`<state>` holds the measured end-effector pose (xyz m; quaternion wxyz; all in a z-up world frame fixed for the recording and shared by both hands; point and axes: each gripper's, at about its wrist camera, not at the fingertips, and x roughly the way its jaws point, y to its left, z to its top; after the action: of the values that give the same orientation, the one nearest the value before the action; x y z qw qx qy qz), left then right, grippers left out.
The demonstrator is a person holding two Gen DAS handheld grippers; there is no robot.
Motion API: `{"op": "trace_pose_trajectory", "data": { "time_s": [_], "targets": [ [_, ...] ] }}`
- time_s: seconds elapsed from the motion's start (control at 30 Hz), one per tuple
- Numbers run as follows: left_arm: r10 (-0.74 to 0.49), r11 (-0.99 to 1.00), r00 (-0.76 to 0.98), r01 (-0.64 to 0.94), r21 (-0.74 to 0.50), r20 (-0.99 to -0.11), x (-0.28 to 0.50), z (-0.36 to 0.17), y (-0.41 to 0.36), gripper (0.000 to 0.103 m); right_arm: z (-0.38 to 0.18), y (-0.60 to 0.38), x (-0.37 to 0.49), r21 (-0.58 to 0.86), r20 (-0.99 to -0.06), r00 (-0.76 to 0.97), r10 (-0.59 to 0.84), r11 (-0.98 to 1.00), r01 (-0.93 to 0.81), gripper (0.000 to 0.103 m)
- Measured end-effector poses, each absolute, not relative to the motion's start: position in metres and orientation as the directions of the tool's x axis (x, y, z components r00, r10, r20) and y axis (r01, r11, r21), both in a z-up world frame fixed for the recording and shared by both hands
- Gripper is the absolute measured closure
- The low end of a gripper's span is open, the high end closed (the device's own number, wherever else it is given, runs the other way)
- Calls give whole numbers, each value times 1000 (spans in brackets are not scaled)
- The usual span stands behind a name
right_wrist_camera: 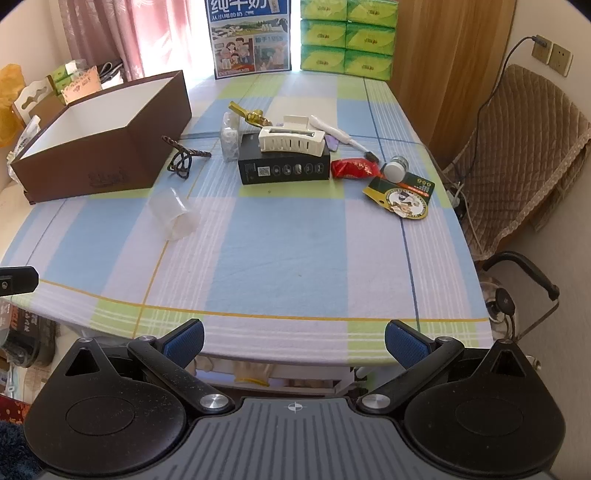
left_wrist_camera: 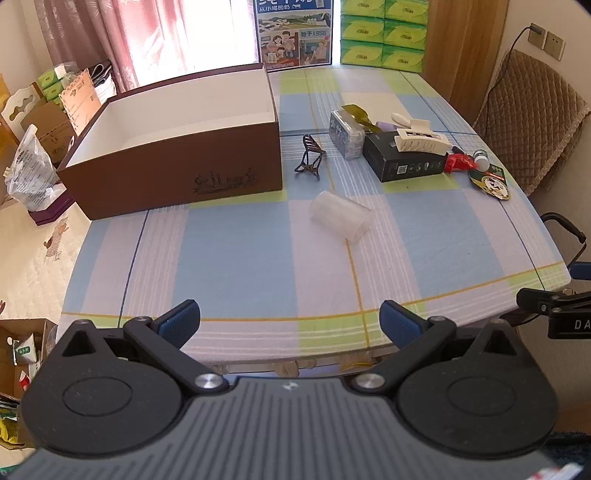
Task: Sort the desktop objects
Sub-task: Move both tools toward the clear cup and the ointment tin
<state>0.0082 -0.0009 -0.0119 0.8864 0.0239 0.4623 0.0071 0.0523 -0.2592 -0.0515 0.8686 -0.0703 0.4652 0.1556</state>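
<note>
Right view alone showed jar (right_wrist_camera: 396, 167) at 1 o'clock; left gripper (left_wrist_camera: 290, 321) and right gripper (right_wrist_camera: 294, 341) gaped wide, empty.

I see pink curtains (left_wrist_camera: 155, 33) at back left, milk poster (left_wrist_camera: 293, 33) w/ green tissue packs (left_wrist_camera: 382, 35) beside it, quilted chair (right_wrist_camera: 524, 155) on right, wall sockets (right_wrist_camera: 552, 55).

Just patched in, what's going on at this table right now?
Nothing is being handled yet. The left claw and right claw both hover open at the near edge of the checked tablecloth. The open brown cardboard box looks empty. A clear plastic cup lies on its side, with a dark hair clip and a cream hair claw clip atop a black carton.
</note>
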Motion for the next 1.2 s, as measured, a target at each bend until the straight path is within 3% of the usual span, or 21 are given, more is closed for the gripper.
{"op": "trace_pose_trajectory", "data": {
  "time_s": [1.2],
  "targets": [
    [31, 999, 557, 9, 44, -830, 35, -11, -11, 1, -55, -260, 85, 14, -846, 494, 202, 934, -357, 2]
  ]
}}
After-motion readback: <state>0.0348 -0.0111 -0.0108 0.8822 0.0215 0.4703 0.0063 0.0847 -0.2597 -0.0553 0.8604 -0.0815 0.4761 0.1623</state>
